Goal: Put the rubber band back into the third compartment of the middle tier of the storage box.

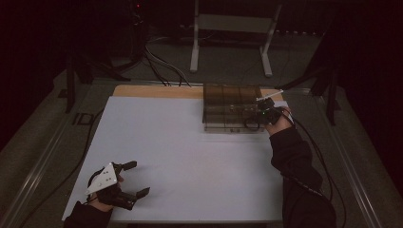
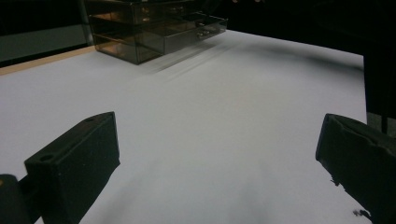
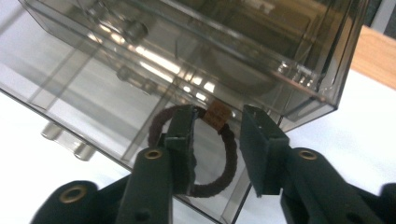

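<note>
A smoky clear drawer organiser (image 1: 233, 109) stands at the back right of the white table top (image 1: 190, 152); the left gripper view shows the organiser (image 2: 154, 28) far off with a lower drawer pulled out. In the right gripper view a dark hair tie (image 3: 212, 189) with a small brown tag lies inside the open drawer (image 3: 93, 93). My right gripper (image 3: 218, 116) is over that drawer, jaws a little apart on either side of the tag, not clamped on the band. From above, the right gripper (image 1: 263, 111) sits at the organiser's right front. My left gripper (image 1: 138, 179) rests open near the front left corner, nothing between its jaws (image 2: 219, 135).
A bare wooden strip (image 1: 157, 91) runs along the table's far edge, left of the organiser. Behind the table are a white stand (image 1: 233, 28) and cables on the dark floor. The wide white surface lies between the two grippers.
</note>
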`<state>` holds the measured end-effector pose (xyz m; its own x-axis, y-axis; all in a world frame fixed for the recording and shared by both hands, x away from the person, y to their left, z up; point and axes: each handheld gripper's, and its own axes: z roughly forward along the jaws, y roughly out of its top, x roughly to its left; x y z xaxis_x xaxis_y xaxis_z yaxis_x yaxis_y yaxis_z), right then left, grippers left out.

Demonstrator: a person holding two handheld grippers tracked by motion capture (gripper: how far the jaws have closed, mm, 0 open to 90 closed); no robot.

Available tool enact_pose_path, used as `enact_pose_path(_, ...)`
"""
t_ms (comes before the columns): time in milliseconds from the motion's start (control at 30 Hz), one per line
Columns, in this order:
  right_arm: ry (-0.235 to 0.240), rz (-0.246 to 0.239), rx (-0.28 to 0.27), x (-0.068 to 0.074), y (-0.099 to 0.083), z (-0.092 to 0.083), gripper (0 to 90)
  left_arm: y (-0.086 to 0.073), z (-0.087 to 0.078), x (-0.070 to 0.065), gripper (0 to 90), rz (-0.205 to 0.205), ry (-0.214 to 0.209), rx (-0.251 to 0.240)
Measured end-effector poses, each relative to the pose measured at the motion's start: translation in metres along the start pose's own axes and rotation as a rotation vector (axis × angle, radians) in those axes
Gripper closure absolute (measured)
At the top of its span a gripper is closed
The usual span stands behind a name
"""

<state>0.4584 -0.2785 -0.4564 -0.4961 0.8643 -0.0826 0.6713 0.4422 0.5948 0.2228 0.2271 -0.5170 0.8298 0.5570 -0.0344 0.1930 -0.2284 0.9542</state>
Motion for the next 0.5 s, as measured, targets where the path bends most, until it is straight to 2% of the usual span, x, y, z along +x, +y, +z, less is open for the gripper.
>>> enact_pose_path(200, 0.035, 0.013, -0.053, 0.004, 0.004, -0.01, 56.9, 0.0, 0.0, 0.0, 0.3, 0.001, -0.001, -0.002)
enact_pose_path(433, 0.073, 0.009, -0.128, 0.018, 0.007, -0.027, 44.1, 0.001, 0.0, 0.0, 0.3, 0.002, -0.002, -0.004)
enact_pose_path(500, 0.078, 0.01, -0.138, 0.02, 0.007, -0.029, 42.9, 0.001, 0.0, -0.001, 0.4, 0.002, -0.001, -0.003)
